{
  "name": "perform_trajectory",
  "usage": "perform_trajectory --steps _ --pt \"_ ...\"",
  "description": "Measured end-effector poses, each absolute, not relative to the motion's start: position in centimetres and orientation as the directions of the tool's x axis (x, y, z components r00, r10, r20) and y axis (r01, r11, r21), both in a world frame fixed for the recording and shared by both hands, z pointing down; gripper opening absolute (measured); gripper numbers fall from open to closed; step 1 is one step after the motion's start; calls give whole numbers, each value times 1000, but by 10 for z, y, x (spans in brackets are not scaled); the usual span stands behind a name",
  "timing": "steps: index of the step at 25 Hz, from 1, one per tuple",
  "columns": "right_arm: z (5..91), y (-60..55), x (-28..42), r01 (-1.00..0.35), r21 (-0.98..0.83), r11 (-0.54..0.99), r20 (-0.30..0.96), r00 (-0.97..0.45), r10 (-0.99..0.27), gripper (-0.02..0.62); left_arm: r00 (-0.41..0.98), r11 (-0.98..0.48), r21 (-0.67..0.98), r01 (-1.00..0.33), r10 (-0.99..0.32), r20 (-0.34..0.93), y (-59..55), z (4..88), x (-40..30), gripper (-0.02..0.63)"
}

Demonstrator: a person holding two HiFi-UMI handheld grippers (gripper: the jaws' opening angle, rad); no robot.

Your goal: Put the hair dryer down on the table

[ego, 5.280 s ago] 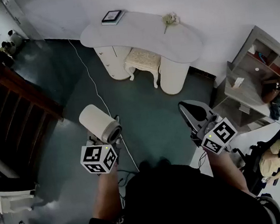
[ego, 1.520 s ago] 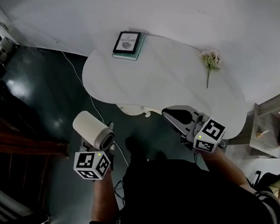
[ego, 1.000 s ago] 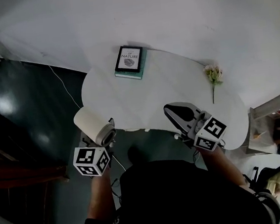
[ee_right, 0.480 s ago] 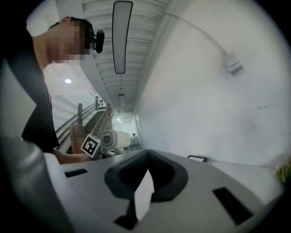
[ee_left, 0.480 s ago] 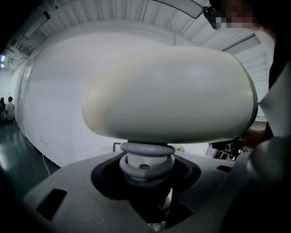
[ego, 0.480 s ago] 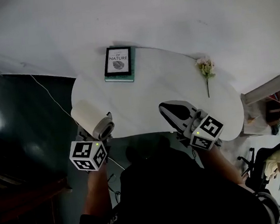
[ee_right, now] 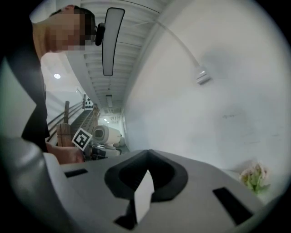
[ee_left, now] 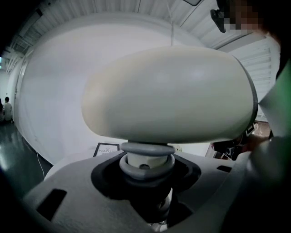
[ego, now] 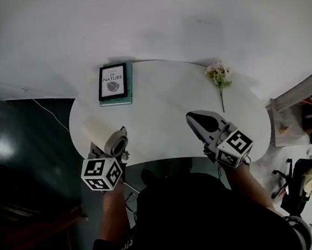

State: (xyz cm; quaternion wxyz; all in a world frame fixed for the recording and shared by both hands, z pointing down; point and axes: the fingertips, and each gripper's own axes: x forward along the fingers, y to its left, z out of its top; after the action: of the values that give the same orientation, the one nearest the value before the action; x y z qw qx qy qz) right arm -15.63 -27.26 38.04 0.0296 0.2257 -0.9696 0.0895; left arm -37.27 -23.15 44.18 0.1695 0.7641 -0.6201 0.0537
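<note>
The hair dryer [ego: 103,137] is a cream barrel with a grey ring at its neck. It fills the left gripper view [ee_left: 168,93], its handle held upright between the jaws. My left gripper [ego: 111,154] is shut on that handle [ee_left: 145,164] and holds the dryer in the air over the left front part of the white table [ego: 161,121]. My right gripper [ego: 194,119] hovers over the table's front right part, shut and empty [ee_right: 145,175]. The dryer [ee_right: 107,134] also shows far off in the right gripper view.
A dark-covered book [ego: 113,83] lies at the table's back left, and a flower sprig [ego: 218,76] at its back right. A white cord [ego: 131,188] hangs below the dryer toward the dark floor. Shelves [ego: 301,109] stand to the right.
The table has come nearer. Both grippers, earlier over the floor short of it, now hang over its front edge. The dryer stays in the left gripper.
</note>
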Motion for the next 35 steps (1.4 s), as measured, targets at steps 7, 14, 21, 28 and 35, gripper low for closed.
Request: perform_trajectory --steps 7,14,21,28,35 --pt "397 -318 -88 -436 -177 882 122 -899 -420 6 241 -182 200 -963 -911 334 -276 454 -299 212" --pt "399 -339 -73 -422 -218 880 103 -907 -409 6 243 -162 225 -961 -884 399 -307 481 -279 212" --pt "405 -346 -71 -459 -268 847 122 -888 -443 6 311 -210 257 -943 -829 465 -344 515 -273 213" --pt "422 -350 -75 -495 -325 806 167 -869 -466 6 380 -277 264 -924 -749 542 -373 563 -263 213" --pt "440 -354 -80 -522 -350 778 222 -853 -472 6 400 -310 254 -916 -656 640 -399 615 -256 213"
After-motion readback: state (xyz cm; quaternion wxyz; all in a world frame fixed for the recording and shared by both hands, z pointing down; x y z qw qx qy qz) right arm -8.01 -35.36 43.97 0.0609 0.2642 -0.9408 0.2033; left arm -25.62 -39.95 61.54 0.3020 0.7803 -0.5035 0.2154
